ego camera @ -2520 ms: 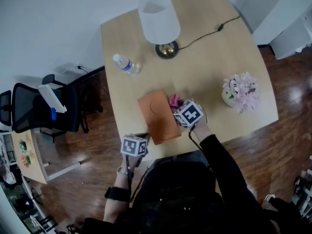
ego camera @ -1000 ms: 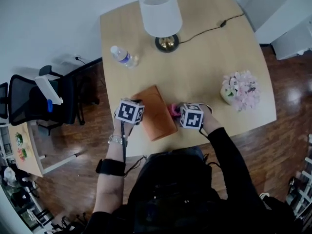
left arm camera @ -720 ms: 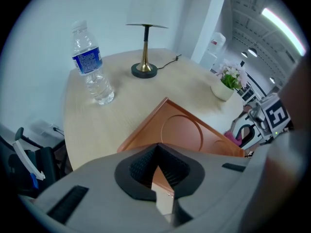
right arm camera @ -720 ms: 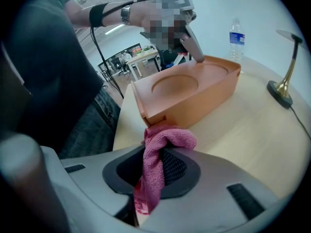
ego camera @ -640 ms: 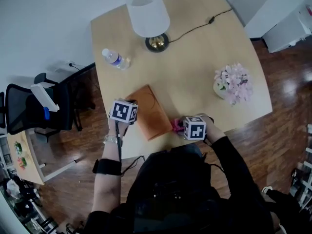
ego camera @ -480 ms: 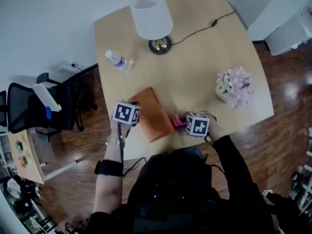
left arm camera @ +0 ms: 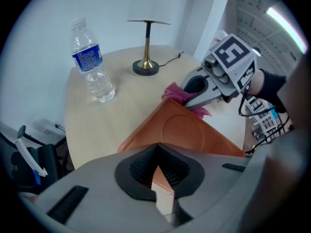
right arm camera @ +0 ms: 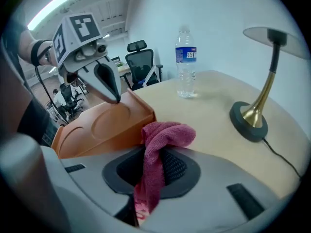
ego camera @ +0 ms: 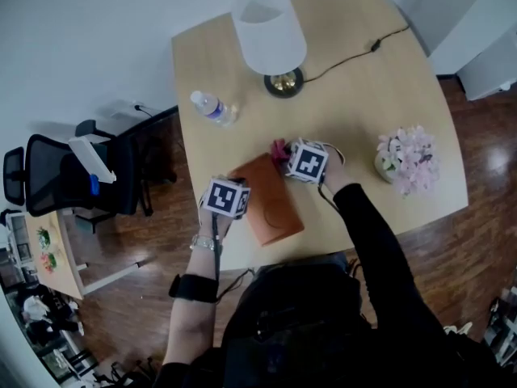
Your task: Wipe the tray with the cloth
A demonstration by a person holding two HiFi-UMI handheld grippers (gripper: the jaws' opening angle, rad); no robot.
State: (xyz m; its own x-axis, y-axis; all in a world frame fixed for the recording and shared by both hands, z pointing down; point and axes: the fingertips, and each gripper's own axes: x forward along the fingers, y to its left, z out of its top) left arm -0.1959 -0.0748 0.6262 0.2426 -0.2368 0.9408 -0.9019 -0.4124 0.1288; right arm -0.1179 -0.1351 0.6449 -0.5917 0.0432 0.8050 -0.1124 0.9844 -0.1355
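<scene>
Your right claw is pinching the pink cloth: the fabric runs up between the pads and bunches out past the tips. That bunch sits at the far corner of the orange tray, the corner toward the lamp. Whether it presses on the rim or hangs just beside it, can't tell. From the head view, the right claw is over the tray's top right corner, with the cloth poking out beyond it.

Your left claw is clamped on the tray's near rim, with the thin edge caught between the dark pads. In the head view, the left claw is at the left long side of the tray.

The tray is on the desk, near its front left edge, turned at an angle, with round recesses in its floor. Across the tray, the left gripper view shows the right claw and the cloth.

Further out is a water bottle, upright, well apart from the tray. The lamp stands behind it, its cable trailing right. A pot of pink flowers is at the desk's right side. An office chair is on the floor to the left.
</scene>
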